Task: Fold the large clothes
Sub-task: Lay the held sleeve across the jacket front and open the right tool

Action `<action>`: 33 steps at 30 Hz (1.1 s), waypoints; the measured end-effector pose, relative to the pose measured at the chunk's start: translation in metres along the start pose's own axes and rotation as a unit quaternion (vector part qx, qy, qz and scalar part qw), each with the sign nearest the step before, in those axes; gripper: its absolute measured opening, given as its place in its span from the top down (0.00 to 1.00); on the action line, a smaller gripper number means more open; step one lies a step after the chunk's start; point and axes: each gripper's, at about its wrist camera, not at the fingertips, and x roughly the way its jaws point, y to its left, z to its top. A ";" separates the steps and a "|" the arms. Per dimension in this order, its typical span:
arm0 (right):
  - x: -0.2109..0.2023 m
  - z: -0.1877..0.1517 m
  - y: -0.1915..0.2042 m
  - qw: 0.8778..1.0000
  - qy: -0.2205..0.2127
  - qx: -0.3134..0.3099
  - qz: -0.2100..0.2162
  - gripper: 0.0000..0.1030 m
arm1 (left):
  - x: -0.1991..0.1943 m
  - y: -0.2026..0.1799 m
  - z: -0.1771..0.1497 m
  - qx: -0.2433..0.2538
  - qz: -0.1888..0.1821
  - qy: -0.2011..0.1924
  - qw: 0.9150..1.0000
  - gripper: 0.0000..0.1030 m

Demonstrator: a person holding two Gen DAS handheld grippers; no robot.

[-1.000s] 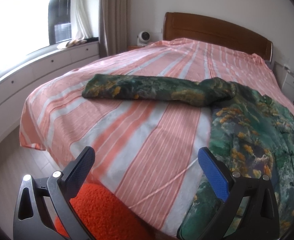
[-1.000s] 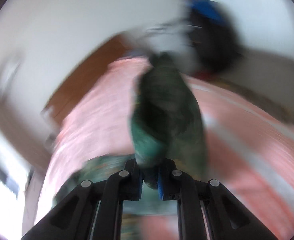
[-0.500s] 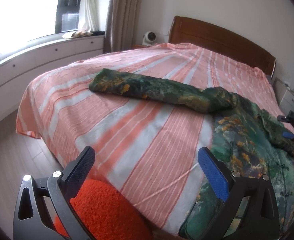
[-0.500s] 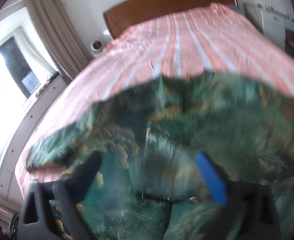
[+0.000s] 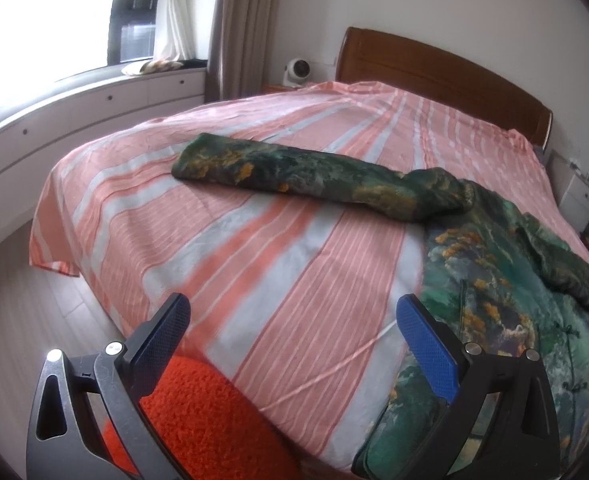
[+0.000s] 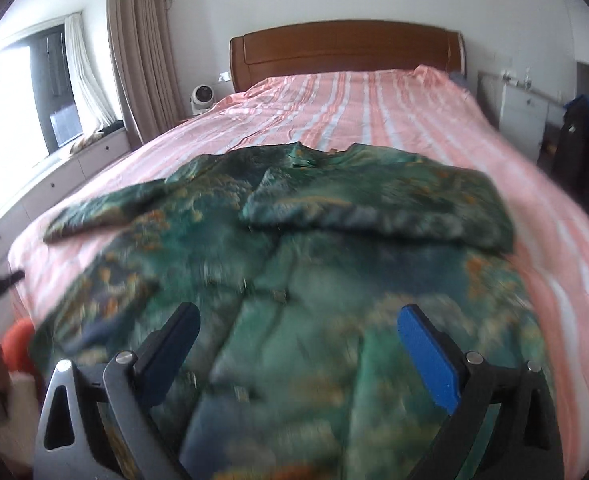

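two tongs, left tongs [image 5: 292,334] and right tongs [image 6: 298,340] wide, empty, green garment [image 6: 334,240] on striped bed [image 5: 254,248], orange cushion [image 5: 210,420] near

A green patterned garment [image 6: 294,272] lies spread on the pink-striped bed [image 6: 374,112], one sleeve [image 6: 374,212] folded across its chest. The right tool [image 6: 298,344] hovers above its hem, jaws wide, holding nothing.

A wide bed [image 5: 278,264] covered in a pink-and-white striped sheet [image 6: 374,104]. A green patterned garment [image 6: 314,272] lies spread on it, one sleeve [image 5: 306,176] stretched toward nine o'clock, the other apparently folded across.
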 end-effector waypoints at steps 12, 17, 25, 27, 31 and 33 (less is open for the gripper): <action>-0.029 -0.061 0.024 0.992 -0.069 -0.074 -0.074 0.04 | 0.001 -0.015 -0.002 0.037 0.017 0.002 0.999 0.00; -0.016 -0.068 0.025 0.993 -0.048 -0.079 -0.067 0.04 | 0.007 -0.013 -0.003 0.032 0.022 0.013 0.999 0.00; -0.016 -0.069 0.022 0.994 -0.053 -0.073 -0.069 0.04 | 0.010 -0.015 -0.005 0.038 0.023 0.017 0.999 0.00; -0.014 -0.068 0.021 0.994 -0.052 -0.073 -0.070 0.04 | 0.012 -0.014 -0.005 0.036 0.022 0.022 0.999 0.00; -0.012 -0.068 0.022 0.993 -0.050 -0.074 -0.072 0.04 | 0.017 -0.011 -0.004 0.028 0.021 0.032 0.999 0.00; -0.012 -0.069 0.022 0.993 -0.049 -0.075 -0.073 0.04 | 0.018 -0.010 -0.004 0.024 0.021 0.034 0.999 0.00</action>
